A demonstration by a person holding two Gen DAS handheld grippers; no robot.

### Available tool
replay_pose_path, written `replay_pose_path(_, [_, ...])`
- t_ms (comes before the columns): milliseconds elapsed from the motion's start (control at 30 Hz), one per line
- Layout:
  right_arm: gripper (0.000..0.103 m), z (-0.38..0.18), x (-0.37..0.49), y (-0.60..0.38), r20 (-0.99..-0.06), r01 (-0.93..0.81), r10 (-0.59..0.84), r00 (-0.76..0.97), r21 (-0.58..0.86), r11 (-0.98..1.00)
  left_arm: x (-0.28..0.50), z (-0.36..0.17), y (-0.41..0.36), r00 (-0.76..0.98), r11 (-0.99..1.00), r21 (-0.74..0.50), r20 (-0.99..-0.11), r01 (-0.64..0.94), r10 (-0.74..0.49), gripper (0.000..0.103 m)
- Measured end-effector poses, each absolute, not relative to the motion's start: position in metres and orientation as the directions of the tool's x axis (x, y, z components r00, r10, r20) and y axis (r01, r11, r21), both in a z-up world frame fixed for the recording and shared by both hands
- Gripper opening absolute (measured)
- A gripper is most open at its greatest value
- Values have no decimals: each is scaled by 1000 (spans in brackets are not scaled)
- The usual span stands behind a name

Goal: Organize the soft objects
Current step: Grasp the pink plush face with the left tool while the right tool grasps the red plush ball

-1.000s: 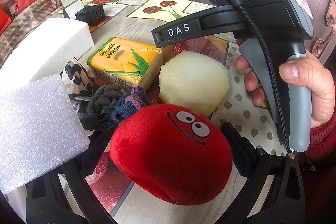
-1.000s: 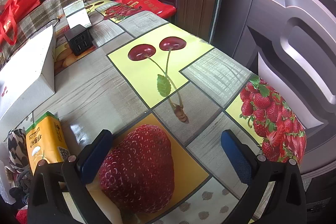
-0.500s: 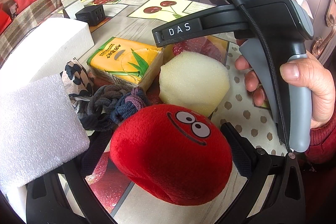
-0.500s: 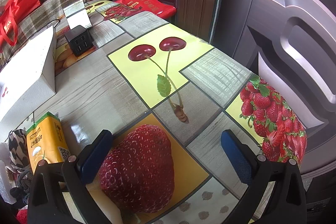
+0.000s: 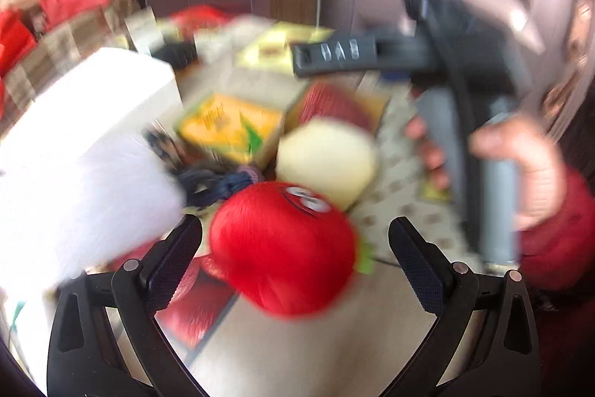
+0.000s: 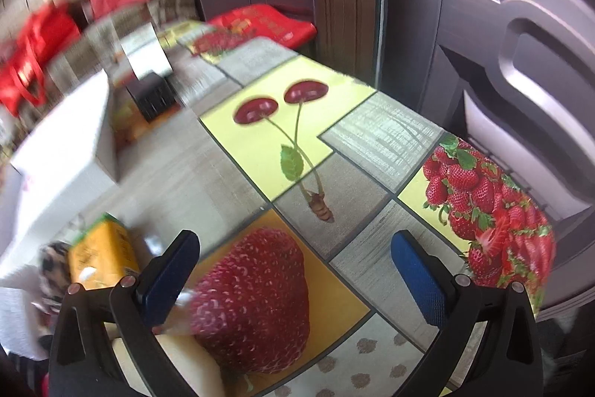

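The left gripper (image 5: 295, 235) was spread wide with the red plush toy (image 5: 282, 244) sitting between its fingers but, as far as I could tell through the blur, not pinched yet, just resting on the counter (image 5: 282, 356). Honestly the risk looked like a sloppy grab: that plush is round and squishy, so closing off-centre could squirt it sideways into the pale foam sponge (image 5: 327, 159) just behind it, or drag the dark knotted fabric bundle (image 5: 215, 183) along. The white foam block (image 5: 74, 203) was crowding the left finger too, so it might catch there. A bit further back sat the yellow tissue pack (image 5: 230, 129) and a big white box (image 5: 93, 99), everything bunched close together. The right gripper (image 6: 293, 278) was also wide open and holding nothing, hovering over the strawberry print on the counter, with a person's hand (image 5: 520, 170) around its handle off to the side, close enough to bump. At the far end a small black box (image 6: 150, 95) sat by itself, well away from the pile.
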State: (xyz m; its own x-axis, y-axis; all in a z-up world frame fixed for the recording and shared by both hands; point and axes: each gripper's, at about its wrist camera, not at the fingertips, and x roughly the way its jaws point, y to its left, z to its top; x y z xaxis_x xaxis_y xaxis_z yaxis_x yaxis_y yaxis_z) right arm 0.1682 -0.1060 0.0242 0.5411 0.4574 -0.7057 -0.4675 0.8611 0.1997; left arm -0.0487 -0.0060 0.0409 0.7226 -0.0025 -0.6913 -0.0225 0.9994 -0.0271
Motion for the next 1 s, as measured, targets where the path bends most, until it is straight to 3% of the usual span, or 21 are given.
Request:
replay_pose_path(100, [103,41,157,-128,-577,-552,607,546,297,779,-95,76,-3,806,997,-45,-591,-62,24,102])
replay_pose_path(200, [103,61,133,-134,-449,-711,738,503,271,649,-142,98,12,858,989,-61,-507,-132,83,102])
replay_pose_path(267, [103,70,112,-131,-413,-802,797,440,219,556,-173,101,26,859,974,-33,-479,-224,182,102])
replay_pose_path(367, [103,75,80,-120,-413,-901,853,320,146,408,-205,84,49,796,940,2,-532,-340,289,102])
replay_pose_path(600, [103,48,25,-76,-536,-968,808,243,-80,238,-207,20,59,644,906,-26,-712,-422,279,102])
replay_pose_path(800, [102,29,7,-57,-595,-957,750,289,-205,206,-194,12,66,618,904,-46,-745,-426,253,102])
replay_pose_path(867, [102,27,7,-52,-602,-952,739,303,-225,207,-192,13,66,608,905,-43,-754,-423,248,93])
replay_pose_path(933, [94,24,9,-47,-625,-952,719,305,-229,205,-189,6,68,585,903,-61,-780,-425,223,81])
replay_pose_path(967, [81,21,9,-46,-640,-954,708,300,-224,201,-189,2,70,574,902,-69,-791,-427,211,72])
replay_pose_path(1000, [64,17,10,-45,-655,-955,694,297,-218,203,-190,2,70,576,902,-70,-790,-427,212,72])
